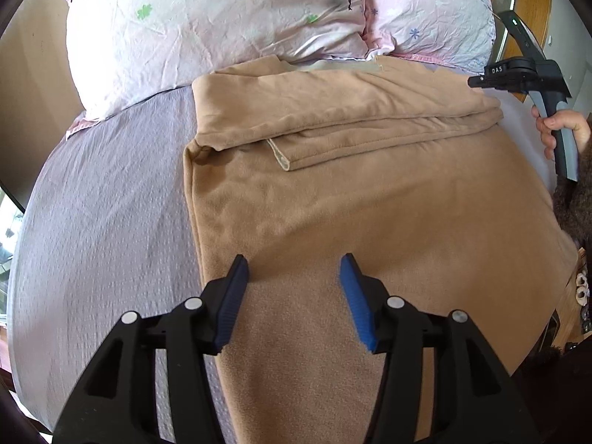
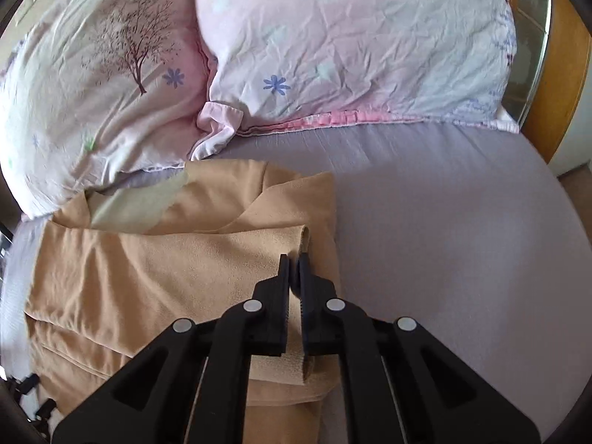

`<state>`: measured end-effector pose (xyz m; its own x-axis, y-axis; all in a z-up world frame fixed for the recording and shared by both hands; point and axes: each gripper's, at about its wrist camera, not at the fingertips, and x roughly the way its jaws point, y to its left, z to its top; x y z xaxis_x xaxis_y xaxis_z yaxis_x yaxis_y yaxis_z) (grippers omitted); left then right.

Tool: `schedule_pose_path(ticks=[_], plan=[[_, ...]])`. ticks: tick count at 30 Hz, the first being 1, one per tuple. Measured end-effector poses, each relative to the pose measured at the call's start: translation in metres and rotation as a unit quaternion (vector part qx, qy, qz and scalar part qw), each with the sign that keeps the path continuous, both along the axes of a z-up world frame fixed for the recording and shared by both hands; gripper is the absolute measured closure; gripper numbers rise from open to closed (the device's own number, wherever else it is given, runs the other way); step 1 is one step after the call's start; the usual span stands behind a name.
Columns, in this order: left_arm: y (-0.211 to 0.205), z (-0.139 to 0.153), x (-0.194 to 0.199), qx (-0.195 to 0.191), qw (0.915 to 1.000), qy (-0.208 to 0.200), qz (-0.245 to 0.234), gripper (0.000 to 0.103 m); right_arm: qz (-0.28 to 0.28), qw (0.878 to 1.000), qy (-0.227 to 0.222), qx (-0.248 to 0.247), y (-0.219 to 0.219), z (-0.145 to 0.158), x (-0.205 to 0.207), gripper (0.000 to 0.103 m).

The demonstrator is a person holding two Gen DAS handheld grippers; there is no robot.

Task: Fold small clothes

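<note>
- The bed (image 1: 96,199), under a lilac sheet, carries everything; two floral pillows (image 1: 207,22) lie at its head.
- The tan garment (image 1: 370,203) lies spread just below the pillows, its pillow-side edge already turned over into a thick band, so the fold looks partway done.
- The right tool (image 2: 294,259) is pinched nearly closed on that folded edge.
- The left tool (image 1: 294,264) hovers wide open and empty over the garment's near part.
- Next, judging by this, the gripped edge needs laying flat before release.
</note>
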<state>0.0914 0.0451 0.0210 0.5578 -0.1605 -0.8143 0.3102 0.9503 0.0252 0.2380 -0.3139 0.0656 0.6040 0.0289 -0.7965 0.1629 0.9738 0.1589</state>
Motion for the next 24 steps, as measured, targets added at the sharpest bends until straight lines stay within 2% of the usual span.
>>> schedule_pose_path(ticks=[3,5,7,8,10,11,12,13,14,16,18,19,21,24], plan=[[-0.001,-0.001,0.0,-0.002,1.0,-0.002,0.001,0.048,0.037,0.998,-0.034,0.046,0.003,0.012,-0.013,0.094],[-0.001,-0.001,0.0,-0.004,1.0,-0.002,0.002,0.046,0.057,0.997,-0.008,0.052,0.014,0.001,-0.01,0.092],[-0.001,-0.001,0.001,-0.006,1.0,-0.004,0.003,0.046,0.057,0.995,0.062,0.057,0.017,-0.028,0.003,0.088],[-0.001,0.0,0.0,-0.009,0.9999,-0.003,0.004,0.046,0.056,0.996,0.036,0.067,0.011,-0.028,0.002,0.089],[0.006,0.006,-0.007,-0.034,0.9994,0.004,0.001,0.046,0.049,0.992,0.051,0.103,0.002,-0.025,-0.004,0.088],[0.011,0.011,-0.014,-0.049,0.9988,0.0,-0.004,0.046,0.052,0.99,0.046,0.119,-0.002,-0.019,-0.013,0.088],[0.018,0.018,-0.024,-0.061,0.998,-0.009,-0.009,0.046,0.072,0.988,0.033,0.131,-0.001,-0.009,-0.03,0.086],[0.025,0.023,-0.033,-0.067,0.9976,-0.017,-0.011,0.044,0.099,0.984,0.019,0.144,-0.001,-0.001,-0.046,0.073],[0.032,0.027,-0.041,-0.071,0.9972,-0.021,-0.013,0.038,0.131,0.979,0.008,0.155,-0.002,0.007,-0.067,0.044],[0.049,0.032,-0.059,-0.079,0.9966,-0.02,-0.012,0.034,0.186,0.971,-0.004,0.153,-0.003,0.018,-0.114,0.014],[0.067,0.034,-0.079,-0.108,0.994,-0.002,-0.017,0.034,0.225,0.962,-0.009,0.155,-0.007,0.022,-0.159,0.014],[0.076,0.034,-0.089,-0.128,0.9915,0.005,-0.023,0.034,0.251,0.953,-0.004,0.171,-0.011,0.02,-0.189,0.014],[0.092,0.032,-0.116,-0.163,0.9857,0.014,-0.04,0.033,0.275,0.942,0.011,0.189,-0.019,0.014,-0.234,0.014],[0.109,0.014,-0.149,-0.179,0.9826,0.035,-0.034,0.033,0.282,0.938,0.06,0.192,-0.03,-0.011,-0.292,0.014]])
